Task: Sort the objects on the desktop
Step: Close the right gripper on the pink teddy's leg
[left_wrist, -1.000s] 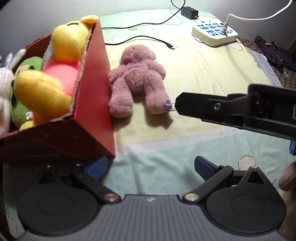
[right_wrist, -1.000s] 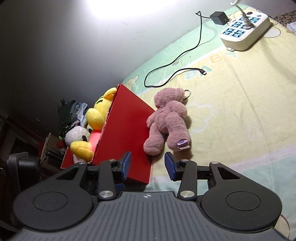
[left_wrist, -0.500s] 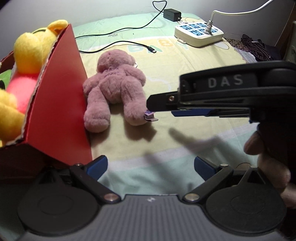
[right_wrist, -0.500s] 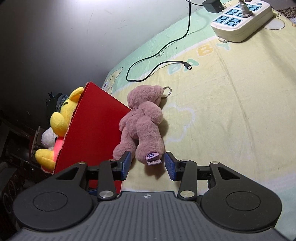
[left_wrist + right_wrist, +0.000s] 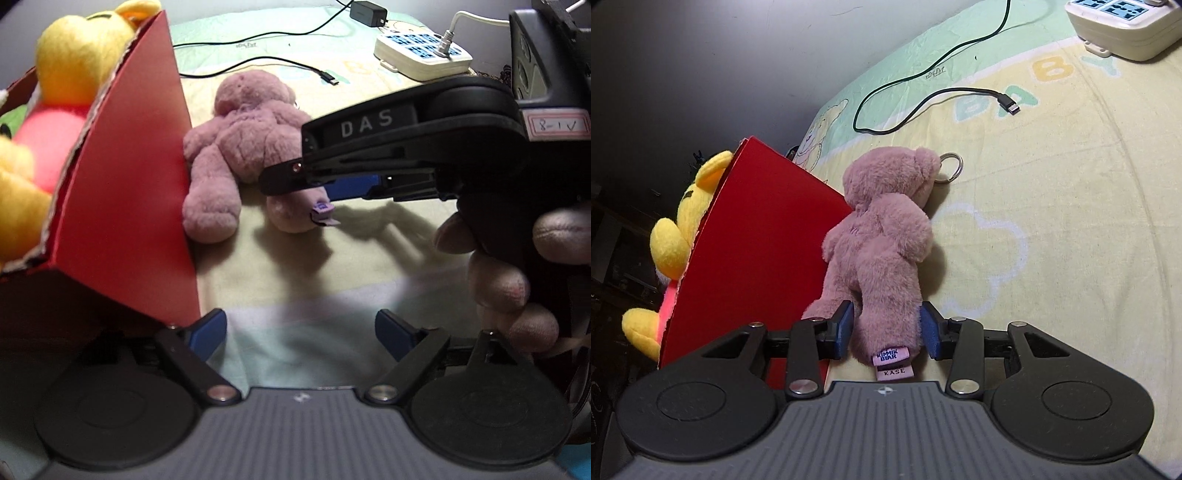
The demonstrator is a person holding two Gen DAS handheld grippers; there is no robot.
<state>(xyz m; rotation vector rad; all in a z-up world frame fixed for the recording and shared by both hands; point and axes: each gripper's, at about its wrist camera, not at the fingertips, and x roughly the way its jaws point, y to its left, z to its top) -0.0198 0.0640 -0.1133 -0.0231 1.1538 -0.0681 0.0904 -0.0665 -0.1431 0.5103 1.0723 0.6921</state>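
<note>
A pink teddy bear (image 5: 251, 140) lies face down on the pale blanket, right beside a tilted red box (image 5: 125, 177). The box holds a yellow plush (image 5: 81, 59) and other soft toys. In the right wrist view the bear (image 5: 882, 236) stretches away from me, and my right gripper (image 5: 886, 328) is open with its blue pads on either side of the bear's nearer leg, just above the sewn label. From the left wrist view, the right gripper (image 5: 295, 177) reaches in from the right over that leg. My left gripper (image 5: 301, 328) hangs open and empty above the blanket, short of the bear.
A white power strip (image 5: 421, 55) and a black cable (image 5: 295, 66) lie at the far side of the blanket. A metal key ring (image 5: 951, 166) sits by the bear's head. A person's hand (image 5: 517, 266) holds the right gripper. The red box (image 5: 764, 258) crowds the left.
My right gripper has advanced toward the bear until its open pads straddle the leg. The left gripper has shifted a little closer and stays open.
</note>
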